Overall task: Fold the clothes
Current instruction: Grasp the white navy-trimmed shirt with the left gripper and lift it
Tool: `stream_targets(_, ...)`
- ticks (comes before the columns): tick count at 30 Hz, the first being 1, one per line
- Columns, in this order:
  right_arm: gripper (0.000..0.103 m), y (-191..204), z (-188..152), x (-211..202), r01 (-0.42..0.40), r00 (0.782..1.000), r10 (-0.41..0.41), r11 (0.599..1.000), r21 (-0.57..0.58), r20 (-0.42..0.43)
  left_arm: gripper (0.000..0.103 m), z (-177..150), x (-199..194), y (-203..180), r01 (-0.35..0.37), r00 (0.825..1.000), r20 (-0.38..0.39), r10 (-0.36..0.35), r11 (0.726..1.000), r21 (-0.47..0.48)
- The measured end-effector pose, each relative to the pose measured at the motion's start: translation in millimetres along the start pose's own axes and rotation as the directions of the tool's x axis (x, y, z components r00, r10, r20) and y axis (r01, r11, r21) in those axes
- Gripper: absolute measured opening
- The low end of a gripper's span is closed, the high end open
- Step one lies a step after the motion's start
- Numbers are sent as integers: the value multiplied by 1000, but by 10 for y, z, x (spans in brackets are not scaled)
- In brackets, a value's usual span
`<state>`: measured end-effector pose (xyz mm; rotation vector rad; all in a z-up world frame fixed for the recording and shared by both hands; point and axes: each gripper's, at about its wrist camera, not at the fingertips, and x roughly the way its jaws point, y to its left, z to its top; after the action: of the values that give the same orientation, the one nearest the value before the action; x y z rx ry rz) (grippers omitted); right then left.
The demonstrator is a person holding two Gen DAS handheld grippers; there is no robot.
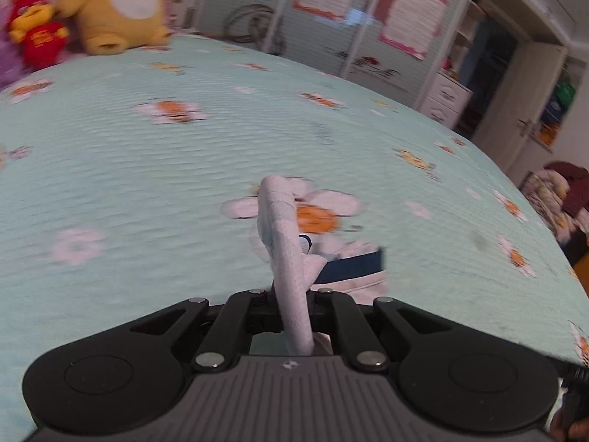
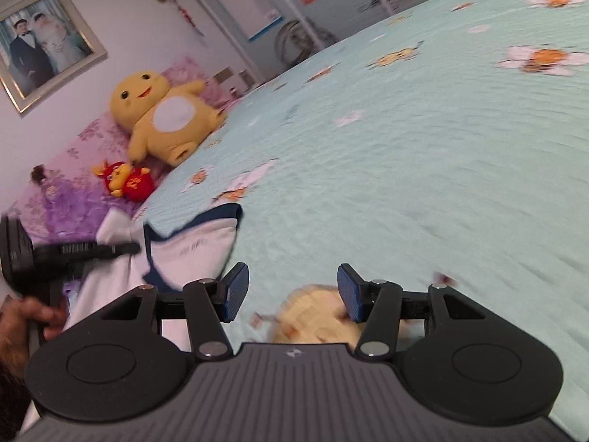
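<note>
the bedspread (image 1: 147,169) lies bare across its wide middle and far side, open room for a gripper to sweep. at the far left edge sit a yellow plush toy (image 1: 121,3) and a small red one (image 1: 35,38) (both against the purple pillows (image 2: 66,184)). near, the white garment (image 2: 191,254) covers the bed's edge beside the left gripper (image 2: 73,252).

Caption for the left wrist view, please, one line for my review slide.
Left gripper shut on a fold of the white garment with navy trim, lifted over the flowered mint bedspread.
</note>
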<state>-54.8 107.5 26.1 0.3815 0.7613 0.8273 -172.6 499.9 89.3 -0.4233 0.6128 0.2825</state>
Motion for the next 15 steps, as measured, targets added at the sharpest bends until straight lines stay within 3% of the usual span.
stream_targets(9,54,528,11,1007,-113,987,97,985,-130,-125,5,-84,-282,886,-100,995,18,102,993,-62)
stream_targets(15,55,876,92,1575,-236,956,207,964,-125,-206,5,-102,-430,1205,-131,990,47,136,987,-92)
